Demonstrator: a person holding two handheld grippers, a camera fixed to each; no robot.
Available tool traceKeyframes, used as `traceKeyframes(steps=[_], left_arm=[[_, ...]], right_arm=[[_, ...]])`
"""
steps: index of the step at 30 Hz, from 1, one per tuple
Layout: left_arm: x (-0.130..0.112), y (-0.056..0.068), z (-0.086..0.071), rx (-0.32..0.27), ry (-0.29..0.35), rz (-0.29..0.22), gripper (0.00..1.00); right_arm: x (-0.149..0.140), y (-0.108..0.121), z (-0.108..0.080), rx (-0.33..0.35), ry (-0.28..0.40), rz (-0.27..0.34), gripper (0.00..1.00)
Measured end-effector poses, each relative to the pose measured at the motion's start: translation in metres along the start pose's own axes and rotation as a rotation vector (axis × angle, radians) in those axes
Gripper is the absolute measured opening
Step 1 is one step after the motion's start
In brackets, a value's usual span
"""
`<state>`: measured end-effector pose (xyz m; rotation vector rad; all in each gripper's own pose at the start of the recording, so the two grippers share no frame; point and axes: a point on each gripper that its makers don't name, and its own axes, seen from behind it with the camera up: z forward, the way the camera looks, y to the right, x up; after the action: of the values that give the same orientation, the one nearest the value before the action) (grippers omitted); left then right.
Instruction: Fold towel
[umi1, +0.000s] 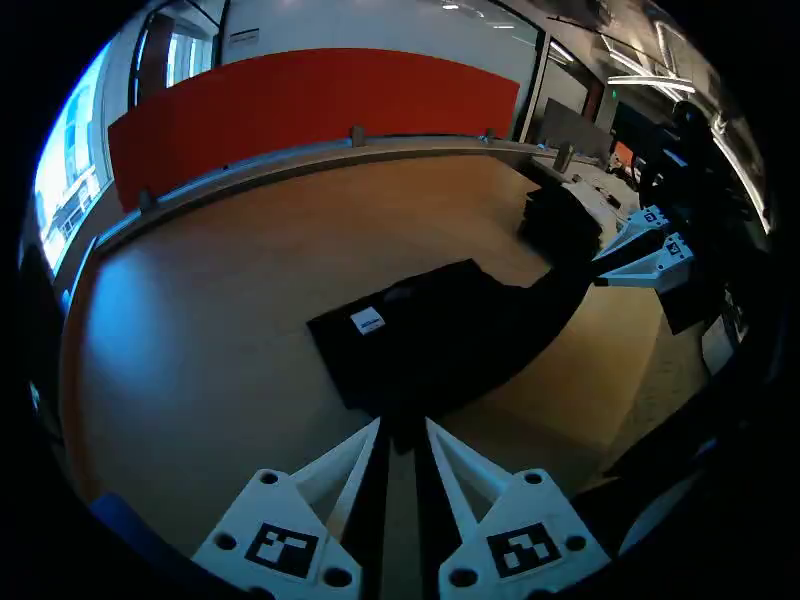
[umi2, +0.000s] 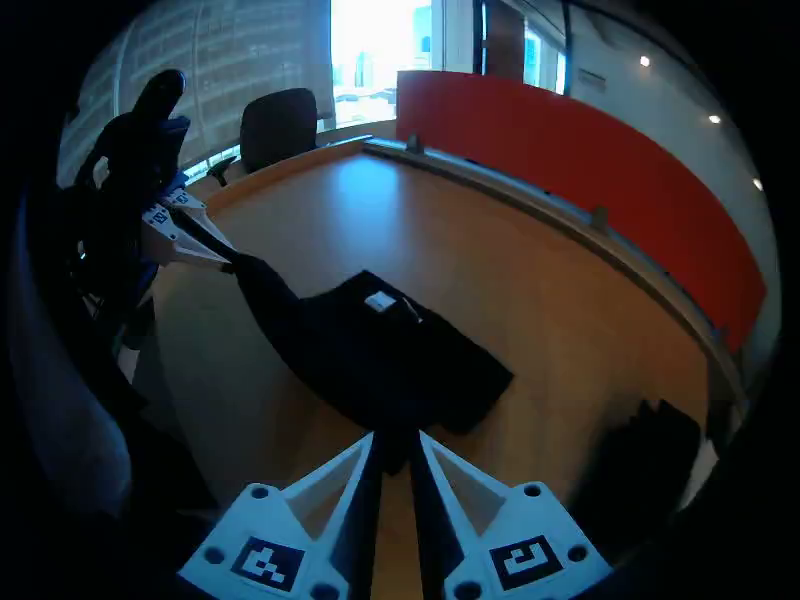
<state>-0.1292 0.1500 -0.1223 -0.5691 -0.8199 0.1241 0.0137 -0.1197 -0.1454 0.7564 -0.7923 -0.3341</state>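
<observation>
Towel (umi1: 440, 340) pinched between left hand-held gripper (umi1: 403, 432) and right hand-held gripper (umi2: 397, 440)

the left claw (umi1: 403, 427) and the right claw (umi2: 396, 437) each have two white, tapering, triangular fingers with dark inner edges, small round screw holes at the wide base, and one square black-and-white marker on each finger.
</observation>
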Motion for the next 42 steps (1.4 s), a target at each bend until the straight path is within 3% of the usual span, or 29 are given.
traceKeyframes(steps=[15, 27, 42], left_arm=[[0.005, -0.007, 0.010, 0.019, 0.010, 0.002, 0.16], [0.023, -0.024, 0.038, 0.049, 0.037, -0.015, 0.16], [0.028, -0.047, 0.079, 0.073, 0.023, -0.030, 0.16]], right_arm=[[-0.002, 0.008, 0.007, -0.005, -0.017, -0.013, 0.18], [0.005, 0.032, 0.031, -0.025, -0.035, -0.012, 0.18], [0.004, 0.063, 0.064, -0.047, -0.067, 0.023, 0.17]])
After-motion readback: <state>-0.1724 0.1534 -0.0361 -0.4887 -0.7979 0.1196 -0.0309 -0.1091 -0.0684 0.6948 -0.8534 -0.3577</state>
